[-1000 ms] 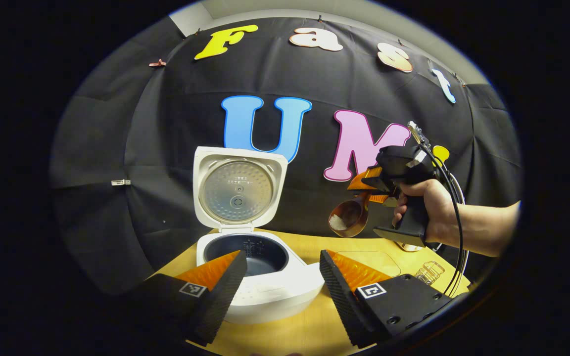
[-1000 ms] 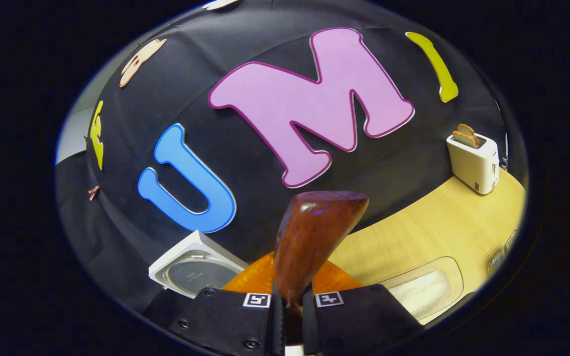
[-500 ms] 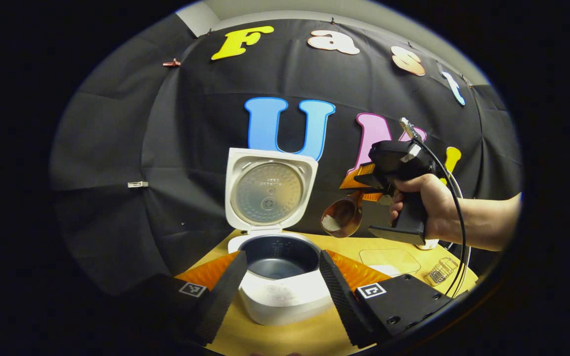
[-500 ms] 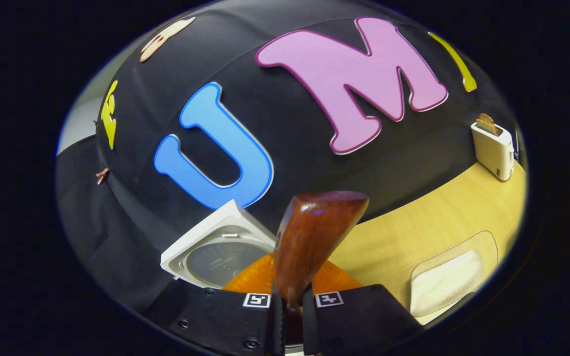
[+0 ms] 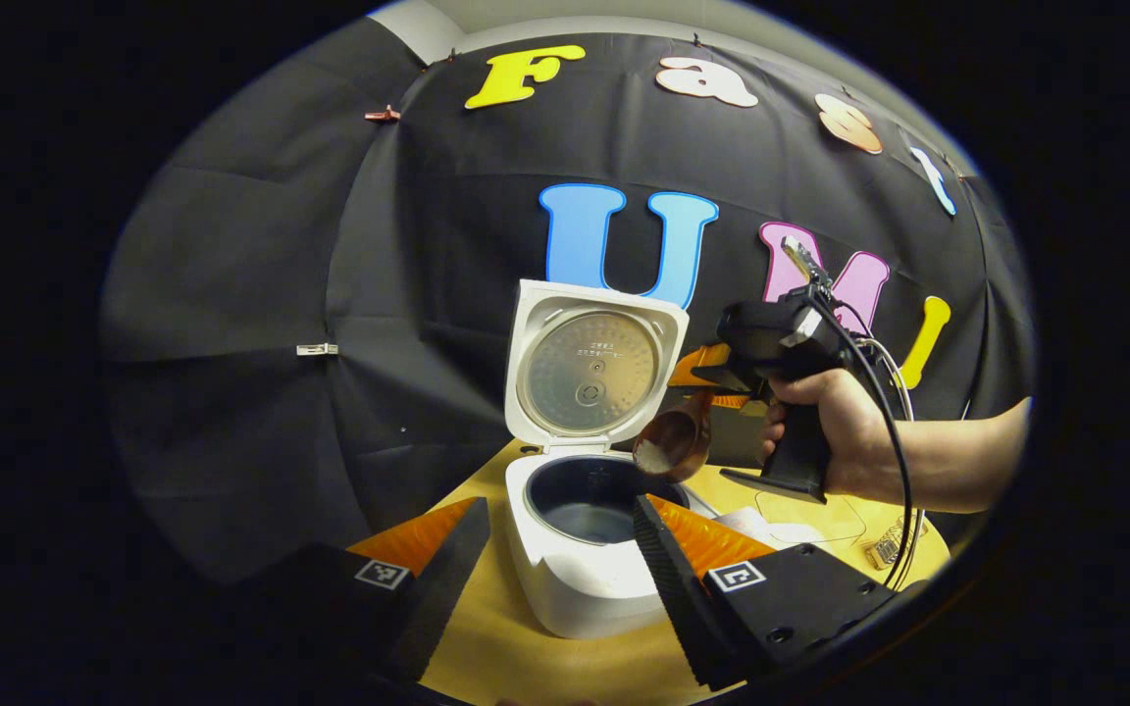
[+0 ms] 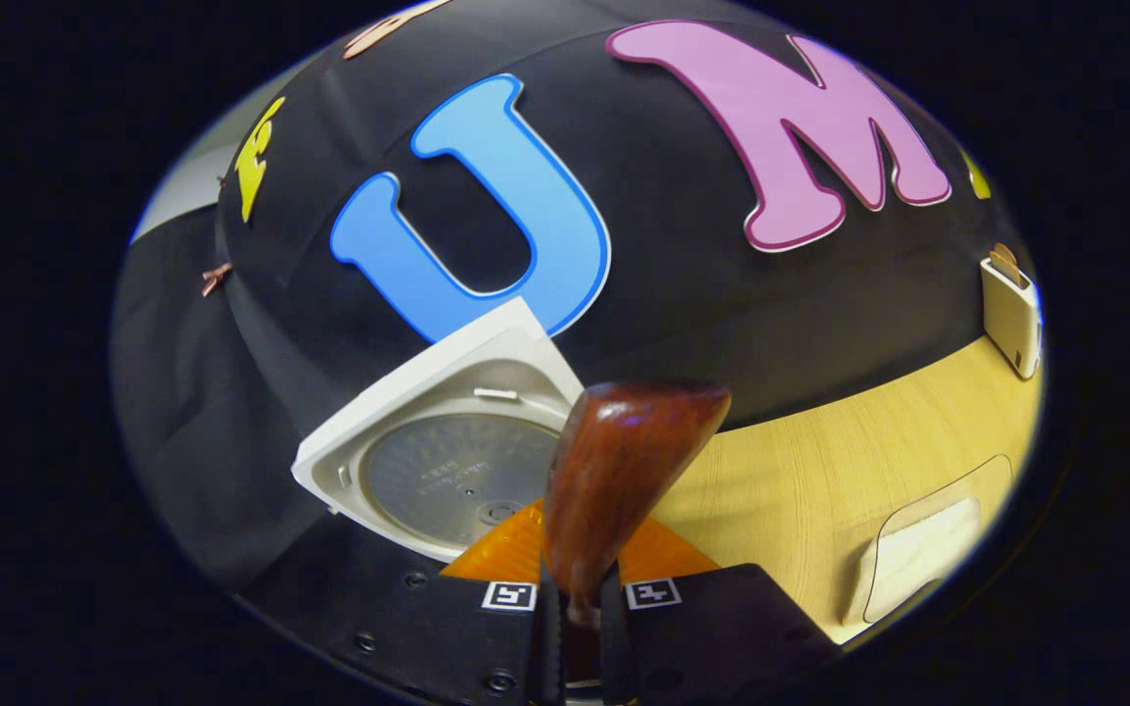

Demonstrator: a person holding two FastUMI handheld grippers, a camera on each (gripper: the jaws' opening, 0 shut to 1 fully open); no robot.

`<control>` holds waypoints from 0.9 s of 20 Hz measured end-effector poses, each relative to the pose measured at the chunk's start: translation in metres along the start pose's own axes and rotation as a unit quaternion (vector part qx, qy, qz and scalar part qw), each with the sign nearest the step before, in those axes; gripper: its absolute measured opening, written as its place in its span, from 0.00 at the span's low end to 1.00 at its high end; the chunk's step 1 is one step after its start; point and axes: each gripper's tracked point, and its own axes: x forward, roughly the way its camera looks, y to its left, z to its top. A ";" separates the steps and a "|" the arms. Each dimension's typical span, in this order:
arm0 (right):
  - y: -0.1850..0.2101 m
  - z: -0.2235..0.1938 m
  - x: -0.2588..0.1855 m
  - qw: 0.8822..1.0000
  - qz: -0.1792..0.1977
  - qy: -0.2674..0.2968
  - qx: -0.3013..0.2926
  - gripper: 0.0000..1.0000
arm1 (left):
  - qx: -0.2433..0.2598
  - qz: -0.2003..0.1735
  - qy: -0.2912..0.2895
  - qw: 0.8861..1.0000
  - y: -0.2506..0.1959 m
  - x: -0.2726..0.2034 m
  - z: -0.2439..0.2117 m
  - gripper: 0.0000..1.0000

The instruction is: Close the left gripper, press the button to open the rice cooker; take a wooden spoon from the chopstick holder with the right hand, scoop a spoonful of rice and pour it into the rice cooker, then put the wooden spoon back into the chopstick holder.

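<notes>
The white rice cooker (image 5: 575,579) stands on the wooden table with its lid (image 5: 592,368) raised; the dark inner pot (image 5: 592,505) looks bare inside. My right gripper (image 5: 712,378), held by a hand, is shut on the wooden spoon (image 5: 673,441), whose bowl carries white rice just above the pot's right rim. In the right gripper view the spoon's handle (image 6: 614,480) sticks up from the shut right gripper (image 6: 580,608), with the cooker lid (image 6: 447,461) to its left. My left gripper (image 5: 560,559) stands open in front of the cooker, nothing between its fingers.
A clear container of rice (image 6: 918,569) lies on the table to the right, also seen as the clear container (image 5: 810,515) behind the cooker. A white toaster (image 6: 1011,314) with bread stands at the far right. A small wire holder (image 5: 884,549) sits near the table edge.
The right gripper has carried the rice-filled spoon leftward, from well right of the cooker to just over the pot's rim. The left gripper's view has shifted left, so the cooker sits more to the right.
</notes>
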 end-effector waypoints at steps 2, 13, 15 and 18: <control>0.003 -0.007 0.008 0.999 0.005 -0.006 -0.042 0.18 | -0.003 0.004 0.004 1.000 0.001 0.001 -0.002 0.95; 0.044 -0.049 0.016 0.936 0.073 -0.026 -0.343 0.18 | 0.002 0.019 -0.003 1.000 0.013 0.003 0.004 0.95; 0.049 -0.046 0.016 0.928 0.079 -0.033 -0.362 0.18 | 0.001 0.022 -0.002 1.000 0.015 0.003 0.002 0.95; 0.047 -0.047 0.014 0.920 0.081 -0.033 -0.382 0.18 | -0.001 0.025 -0.003 1.000 0.017 0.001 0.002 0.90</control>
